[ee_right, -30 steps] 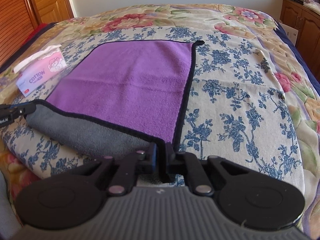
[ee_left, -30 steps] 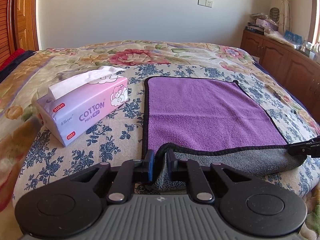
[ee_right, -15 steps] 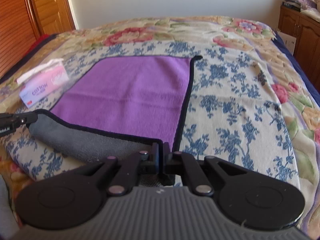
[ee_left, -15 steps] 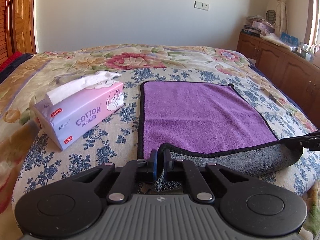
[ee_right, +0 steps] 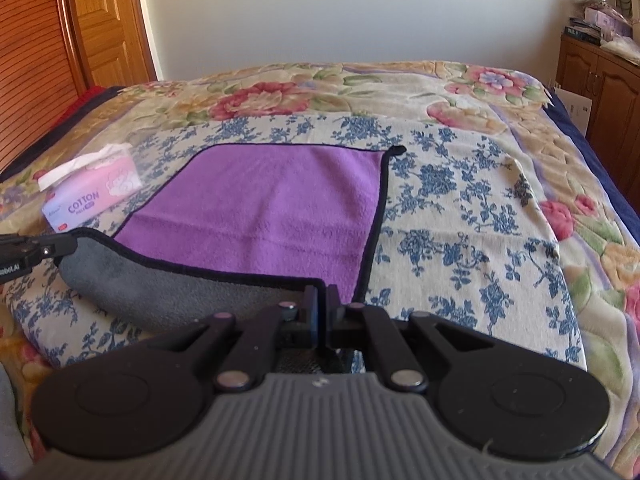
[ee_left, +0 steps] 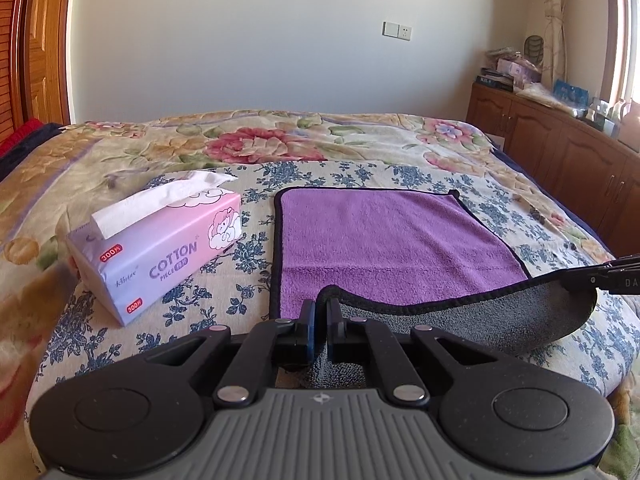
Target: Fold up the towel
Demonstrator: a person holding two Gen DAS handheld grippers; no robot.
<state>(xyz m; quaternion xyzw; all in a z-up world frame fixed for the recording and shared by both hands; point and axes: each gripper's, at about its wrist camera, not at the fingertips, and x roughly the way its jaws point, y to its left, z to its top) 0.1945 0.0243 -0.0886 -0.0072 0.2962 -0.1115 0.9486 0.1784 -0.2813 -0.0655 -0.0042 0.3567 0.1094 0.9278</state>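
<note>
Since the frames a second earlier, both claws had risen and carried the near hem of the towel (ee_left: 392, 236) further over the purple face, so that more of the grey underside showed and less purple remained exposed. The towel lay on the bed (ee_left: 168, 148), its far part flat on the floral blanket (ee_right: 460, 200) and its near edge lifted and curled back. The left claw (ee_left: 320, 310) was clamped on the near left corner of the hem; the right claw (ee_right: 321, 294) was clamped on the near right corner. The left wrist view showed the right claw entering from the right edge, gripping the hem, and a wooden cabinet (ee_left: 560, 152) with clutter on top along the wall. The right wrist view showed the left claw at its left edge and a wooden door (ee_right: 104, 20). A tissue box (ee_left: 160, 248) stood just beside the towel's left edge, apart from it. Each claw's own body hid the hem directly beneath it.
</note>
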